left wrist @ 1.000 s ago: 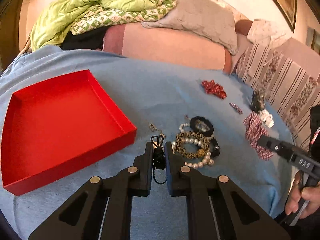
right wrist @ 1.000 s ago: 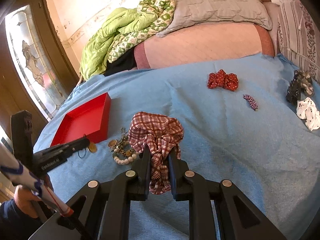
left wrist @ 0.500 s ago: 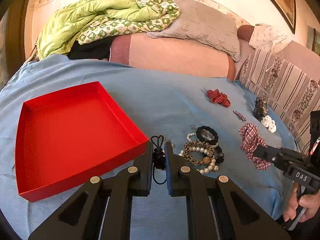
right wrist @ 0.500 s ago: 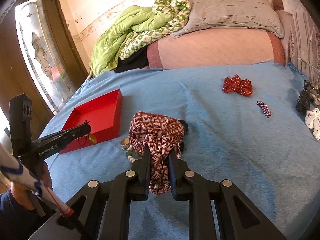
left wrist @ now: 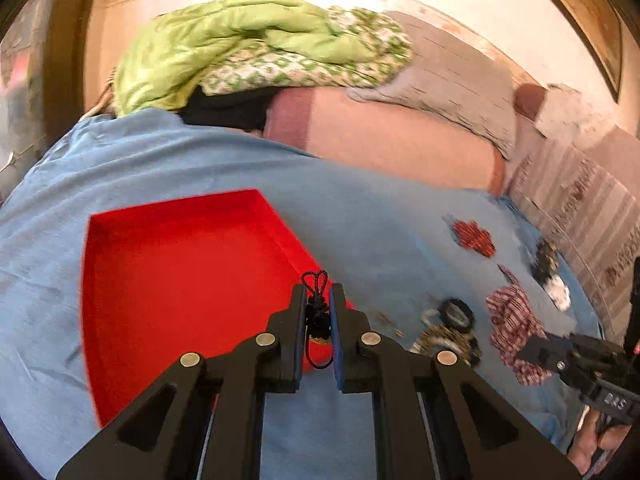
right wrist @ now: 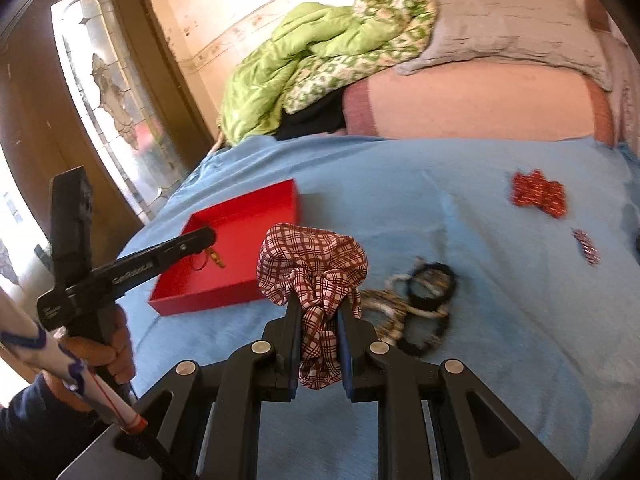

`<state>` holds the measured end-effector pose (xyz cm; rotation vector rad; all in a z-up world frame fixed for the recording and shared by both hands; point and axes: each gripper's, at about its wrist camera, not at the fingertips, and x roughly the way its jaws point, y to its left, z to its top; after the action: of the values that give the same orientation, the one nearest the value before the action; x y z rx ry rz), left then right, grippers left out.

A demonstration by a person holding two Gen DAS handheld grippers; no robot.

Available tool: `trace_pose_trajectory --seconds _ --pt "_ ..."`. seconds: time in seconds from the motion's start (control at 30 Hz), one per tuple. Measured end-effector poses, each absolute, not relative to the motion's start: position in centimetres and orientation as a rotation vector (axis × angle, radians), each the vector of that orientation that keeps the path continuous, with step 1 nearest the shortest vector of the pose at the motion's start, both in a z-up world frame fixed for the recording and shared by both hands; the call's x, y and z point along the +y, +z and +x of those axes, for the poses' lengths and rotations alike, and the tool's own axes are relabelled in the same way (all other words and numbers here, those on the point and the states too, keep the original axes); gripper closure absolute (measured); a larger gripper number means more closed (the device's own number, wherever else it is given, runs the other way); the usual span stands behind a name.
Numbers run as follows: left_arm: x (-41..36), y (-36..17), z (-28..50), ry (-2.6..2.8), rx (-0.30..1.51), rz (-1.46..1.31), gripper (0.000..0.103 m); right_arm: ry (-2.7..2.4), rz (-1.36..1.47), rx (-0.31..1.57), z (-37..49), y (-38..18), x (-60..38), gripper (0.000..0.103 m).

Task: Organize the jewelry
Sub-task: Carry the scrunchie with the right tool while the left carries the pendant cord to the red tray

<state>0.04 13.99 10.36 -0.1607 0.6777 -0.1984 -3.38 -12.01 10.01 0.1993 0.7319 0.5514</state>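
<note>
My left gripper (left wrist: 318, 300) is shut on a black cord necklace (left wrist: 316, 312) with a gold pendant, held over the near right corner of the red tray (left wrist: 180, 280). The right wrist view shows the left gripper (right wrist: 204, 236) above the tray (right wrist: 240, 216) with the cord and pendant (right wrist: 214, 258) hanging. My right gripper (right wrist: 318, 316) is shut on a red plaid scrunchie (right wrist: 312, 268), held above the blue bedspread right of the tray. It also shows in the left wrist view (left wrist: 514, 320). A heap of bead bracelets (right wrist: 416, 308) lies on the bed.
A red dotted scrunchie (right wrist: 538, 192) and a small striped clip (right wrist: 586, 246) lie farther right. Black and white hair pieces (left wrist: 554, 276) lie near the striped cushions. A green quilt (right wrist: 320, 48) and grey pillow (right wrist: 508, 20) sit at the bed's head.
My left gripper has carried the cord necklace left, from beside the bracelets to over the tray's corner. My right gripper has moved left toward the tray with the plaid scrunchie.
</note>
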Motion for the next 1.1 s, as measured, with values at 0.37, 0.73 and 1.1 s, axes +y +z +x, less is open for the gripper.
trace_pose_trajectory --seconds 0.37,0.73,1.1 --pt "20.6 9.1 7.1 -0.073 0.746 -0.196 0.092 0.648 0.16 0.794 2.8 11.4 -3.2 0.086" --pt "24.8 7.8 10.9 0.002 0.782 -0.249 0.092 0.671 0.148 0.872 9.4 10.0 4.9 0.086" --pt "27.6 6.8 12.7 0.032 0.802 -0.359 0.092 0.637 0.139 0.937 13.8 8.6 8.8 0.086"
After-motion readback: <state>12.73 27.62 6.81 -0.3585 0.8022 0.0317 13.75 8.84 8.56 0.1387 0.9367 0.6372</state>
